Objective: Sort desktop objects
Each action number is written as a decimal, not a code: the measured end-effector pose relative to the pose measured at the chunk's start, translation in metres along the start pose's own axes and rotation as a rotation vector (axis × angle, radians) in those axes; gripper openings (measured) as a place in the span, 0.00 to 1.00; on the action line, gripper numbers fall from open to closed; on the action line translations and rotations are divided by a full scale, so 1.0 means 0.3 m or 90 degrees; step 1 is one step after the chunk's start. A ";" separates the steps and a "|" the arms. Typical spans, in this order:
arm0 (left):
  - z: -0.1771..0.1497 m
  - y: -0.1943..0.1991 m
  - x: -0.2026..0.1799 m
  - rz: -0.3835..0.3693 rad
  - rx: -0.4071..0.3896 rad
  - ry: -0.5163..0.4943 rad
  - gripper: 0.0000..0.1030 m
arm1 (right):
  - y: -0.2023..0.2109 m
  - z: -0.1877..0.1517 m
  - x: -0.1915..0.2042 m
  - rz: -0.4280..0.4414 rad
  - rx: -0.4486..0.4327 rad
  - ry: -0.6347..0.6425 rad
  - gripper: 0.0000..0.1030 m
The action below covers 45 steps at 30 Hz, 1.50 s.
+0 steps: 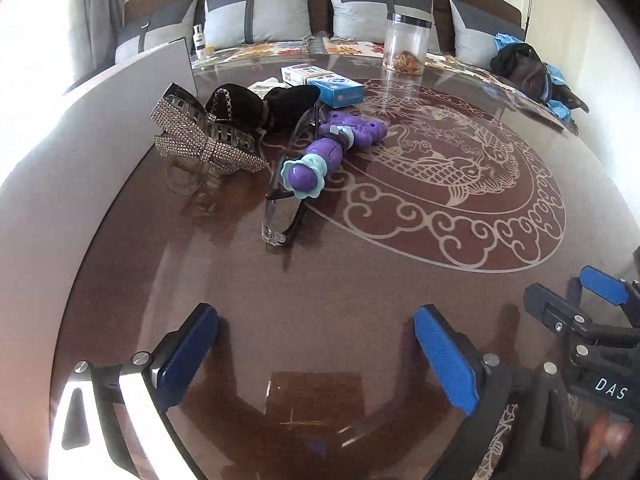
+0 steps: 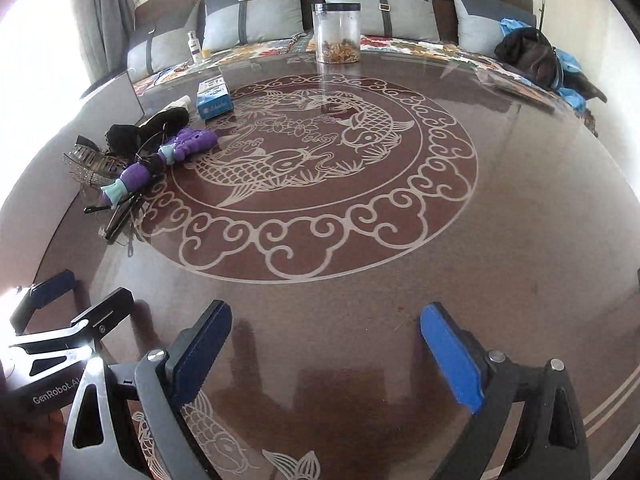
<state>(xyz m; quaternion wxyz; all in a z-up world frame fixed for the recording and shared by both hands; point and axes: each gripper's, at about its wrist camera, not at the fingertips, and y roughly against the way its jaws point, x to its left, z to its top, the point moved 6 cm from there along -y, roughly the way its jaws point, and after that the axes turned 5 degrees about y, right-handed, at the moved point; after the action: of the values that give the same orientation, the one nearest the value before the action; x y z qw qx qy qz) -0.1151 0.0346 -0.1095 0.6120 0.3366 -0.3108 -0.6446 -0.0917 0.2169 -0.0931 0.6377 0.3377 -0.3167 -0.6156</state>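
A pile of small objects lies at the left of the round glass-topped table (image 2: 500, 200). It holds a rhinestone bow hair clip (image 1: 208, 136), a black velvet bow (image 1: 256, 106), a purple toy with pale-blue flower ends (image 1: 324, 152), glasses (image 1: 280, 216) under the toy, and blue and white boxes (image 1: 336, 90). My left gripper (image 1: 316, 356) hangs open and empty over bare glass, nearer than the pile. My right gripper (image 2: 326, 356) is open and empty too, just right of the left one. The same toy (image 2: 172, 156) and boxes (image 2: 214, 100) show in the right wrist view.
A clear jar (image 2: 337, 34) with brown contents stands at the table's far edge. A sofa with grey cushions (image 2: 256, 12) runs behind the table, with a small white bottle (image 2: 194, 46) and dark and blue clothing (image 2: 536, 56) on it. A grey panel (image 1: 176, 64) stands at the far left.
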 end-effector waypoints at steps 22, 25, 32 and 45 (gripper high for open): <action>0.001 -0.006 -0.009 -0.002 -0.002 0.002 1.00 | -0.021 0.001 0.023 -0.022 -0.014 0.023 1.00; 0.001 -0.004 -0.008 -0.002 -0.002 0.002 1.00 | -0.020 0.001 0.023 -0.022 -0.014 0.023 1.00; 0.000 -0.003 -0.008 -0.002 -0.002 0.002 1.00 | -0.021 0.001 0.023 -0.022 -0.014 0.023 1.00; 0.001 -0.005 -0.006 -0.002 -0.002 0.003 1.00 | -0.022 0.001 0.023 -0.022 -0.014 0.023 1.00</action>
<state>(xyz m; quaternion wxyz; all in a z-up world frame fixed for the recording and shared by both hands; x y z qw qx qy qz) -0.1163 0.0366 -0.1103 0.6125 0.3375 -0.3079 -0.6451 -0.0954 0.2098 -0.0983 0.6362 0.3470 -0.2923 -0.6241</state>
